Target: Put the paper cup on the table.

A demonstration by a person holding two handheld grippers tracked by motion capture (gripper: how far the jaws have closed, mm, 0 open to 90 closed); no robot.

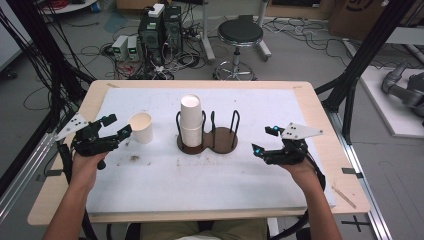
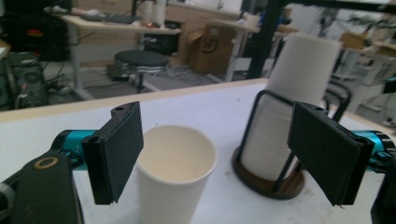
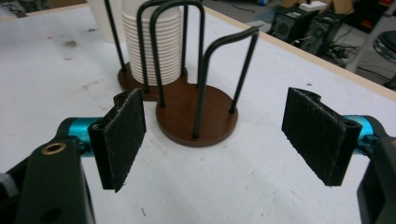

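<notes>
A single paper cup (image 1: 141, 127) stands upright on the white table (image 1: 210, 180), left of the middle in the high view. Just to its right is the rack (image 1: 207, 139), a brown base with black wire loops. A stack of cups (image 1: 191, 120) sits in the rack's left half. The right half has no cups in it.

The left gripper (image 1: 116, 127) is at the left of the frame, right beside the cup. Its jaws are wide open and hold nothing. In the left gripper view the cup (image 2: 173, 179) sits low between the two black pads, close to the left one, but no pad presses on it.

The right gripper (image 1: 264, 140) is at the right, near the rack's free side. Its jaws are wide open too, with nothing in them.

What could go wrong? The cup is light and has nothing in it. If the left pad bumps its rim, the cup could tip over and roll on the table. The stack is tall, so a knock on the rack could make it lean.
</notes>
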